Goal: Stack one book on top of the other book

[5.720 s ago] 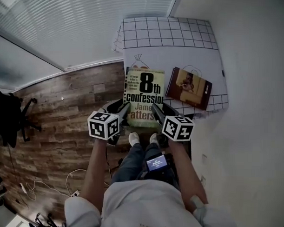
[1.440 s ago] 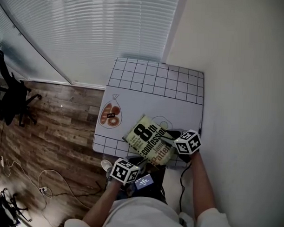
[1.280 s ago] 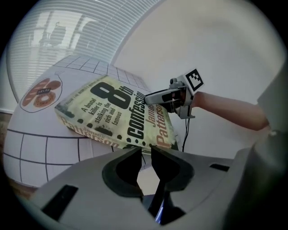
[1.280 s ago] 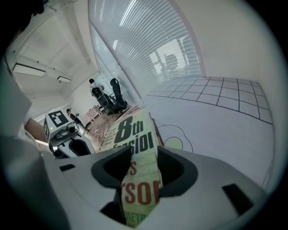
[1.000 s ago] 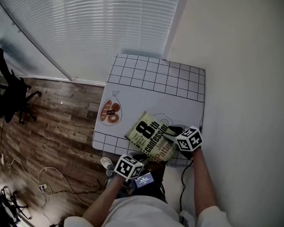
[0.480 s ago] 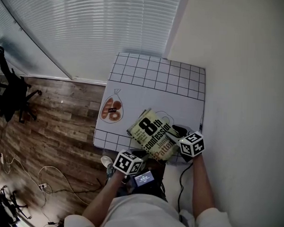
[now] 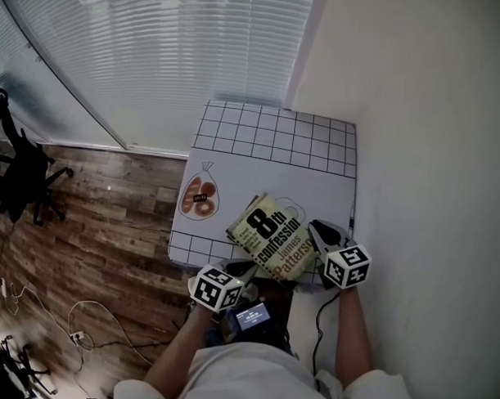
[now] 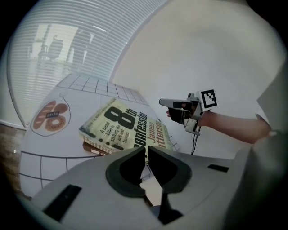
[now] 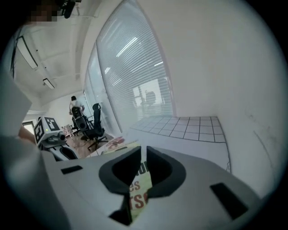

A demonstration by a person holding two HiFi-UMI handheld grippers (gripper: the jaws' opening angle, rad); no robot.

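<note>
The yellow-green "8th confession" book (image 7: 273,238) lies slanted on top of the brown book, whose edge (image 8: 92,147) peeks out beneath it, near the front of the white table (image 7: 267,166). My left gripper (image 7: 241,270) hovers off the table's front edge, just short of the books. Its jaws are closing to a narrow slit with nothing between them. My right gripper (image 7: 321,232) hangs by the top book's right corner, lifted clear of it. Its jaws are also closing and hold nothing. In the right gripper view the top book (image 9: 138,191) shows through the slit.
A doughnut-bag picture (image 7: 199,197) is printed on the table's left side, and black grid lines (image 7: 277,134) cross its far end. A white wall (image 7: 431,160) runs close along the right. Window blinds (image 7: 157,44) stand behind, with wooden floor (image 7: 85,230) to the left.
Both grippers have let go of the top book and drawn back toward me, rising. The right jaws have narrowed from wide to a slit. The book stays on the brown one.
</note>
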